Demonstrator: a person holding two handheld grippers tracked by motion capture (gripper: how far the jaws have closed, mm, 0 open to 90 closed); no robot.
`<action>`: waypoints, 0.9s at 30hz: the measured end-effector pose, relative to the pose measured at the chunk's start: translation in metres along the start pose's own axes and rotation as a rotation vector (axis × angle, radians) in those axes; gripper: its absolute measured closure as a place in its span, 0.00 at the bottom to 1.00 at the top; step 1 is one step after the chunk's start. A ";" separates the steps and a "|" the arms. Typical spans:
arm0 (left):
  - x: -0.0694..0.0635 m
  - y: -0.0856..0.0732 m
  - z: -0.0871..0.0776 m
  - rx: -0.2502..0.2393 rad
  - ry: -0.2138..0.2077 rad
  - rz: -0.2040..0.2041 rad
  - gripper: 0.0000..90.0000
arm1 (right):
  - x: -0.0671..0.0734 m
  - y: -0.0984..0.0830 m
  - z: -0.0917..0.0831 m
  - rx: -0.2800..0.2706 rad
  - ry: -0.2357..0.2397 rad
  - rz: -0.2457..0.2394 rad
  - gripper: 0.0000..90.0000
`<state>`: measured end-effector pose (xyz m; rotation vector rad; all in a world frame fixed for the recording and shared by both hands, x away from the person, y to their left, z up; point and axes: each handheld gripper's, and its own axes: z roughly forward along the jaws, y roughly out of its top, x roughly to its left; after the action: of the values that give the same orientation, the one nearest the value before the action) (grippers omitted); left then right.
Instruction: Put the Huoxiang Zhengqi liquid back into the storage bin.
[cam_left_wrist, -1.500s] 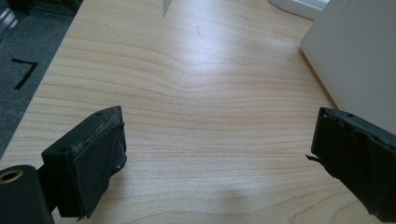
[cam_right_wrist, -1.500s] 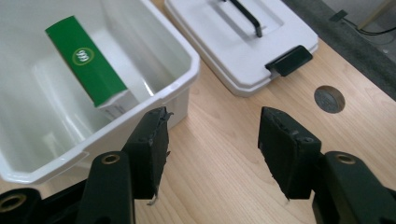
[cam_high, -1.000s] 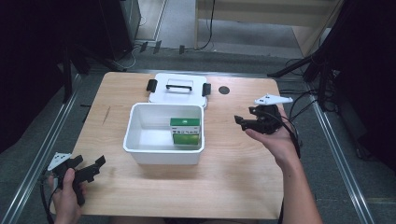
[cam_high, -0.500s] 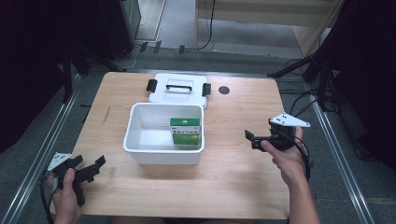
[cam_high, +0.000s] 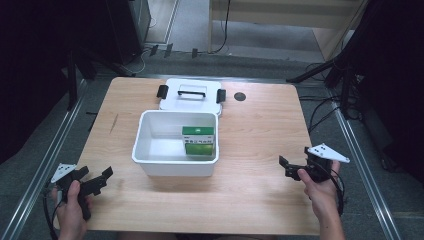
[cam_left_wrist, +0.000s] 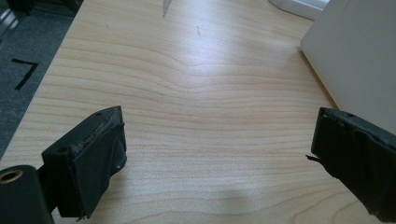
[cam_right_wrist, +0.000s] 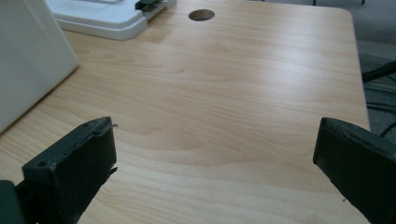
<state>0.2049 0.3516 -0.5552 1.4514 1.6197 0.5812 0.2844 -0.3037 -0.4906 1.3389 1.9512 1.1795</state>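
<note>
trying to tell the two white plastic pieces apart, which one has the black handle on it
The flat white lid, lying at the table's far side behind the tub. It carries a black handle and a black clip at each end. The open white tub in front has neither and holds a green box.

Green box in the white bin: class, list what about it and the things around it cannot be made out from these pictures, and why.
- Green box, high view: its print is too small to read, and its lower part is hidden behind the white bin's front wall.
- Lid, right gripper view: cut off by the top edge.
- White bin, left gripper view: cut off by the right edge, inside unseen.
- Right gripper, high view: fingers partly covered by the hand.
</note>
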 end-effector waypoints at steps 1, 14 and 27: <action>0.000 0.000 0.000 0.000 0.000 0.000 0.04 | -0.002 -0.004 -0.002 -0.007 -0.015 0.003 0.00; 0.000 0.000 0.000 0.000 0.001 -0.001 0.04 | -0.016 -0.049 -0.020 0.005 -0.049 0.058 0.00; 0.000 0.000 0.000 0.002 0.001 0.002 0.04 | -0.025 -0.086 -0.046 0.005 -0.068 0.102 0.00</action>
<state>0.2047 0.3513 -0.5552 1.4540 1.6205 0.5819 0.2167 -0.3563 -0.5430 1.4774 1.8581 1.1612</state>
